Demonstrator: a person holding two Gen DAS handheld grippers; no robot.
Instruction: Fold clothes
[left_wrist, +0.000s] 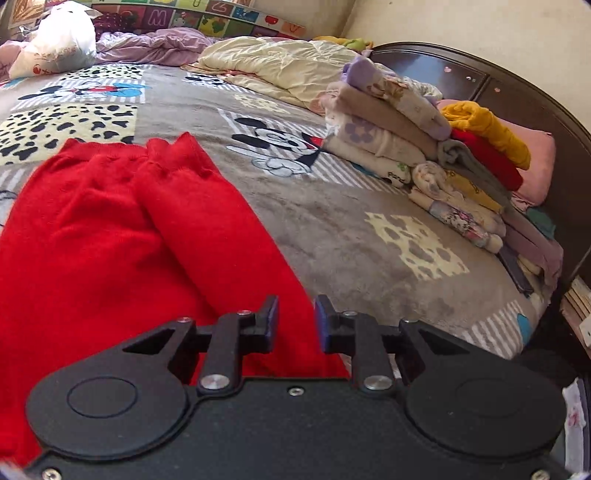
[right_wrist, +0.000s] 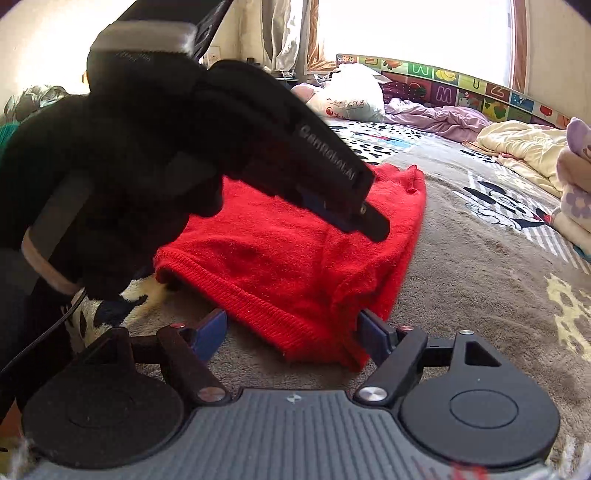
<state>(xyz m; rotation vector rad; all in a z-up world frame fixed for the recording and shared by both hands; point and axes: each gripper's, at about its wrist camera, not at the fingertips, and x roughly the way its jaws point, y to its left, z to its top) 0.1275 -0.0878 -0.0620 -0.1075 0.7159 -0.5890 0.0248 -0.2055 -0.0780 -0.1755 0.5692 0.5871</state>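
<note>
A red knitted sweater lies folded on the grey cartoon-print bed blanket, its sleeves laid over the body. My left gripper hovers open just above the sweater's near right edge, holding nothing. In the right wrist view the sweater lies ahead with its ribbed hem toward me. My right gripper is open wide, its jaws on either side of the hem's near corner. The left gripper, held by a black-gloved hand, hangs above the sweater's middle.
A stack of folded clothes stands at the right by the dark headboard. A cream quilt, a purple sheet and a white plush lie at the far side. The bed edge drops off at the near right.
</note>
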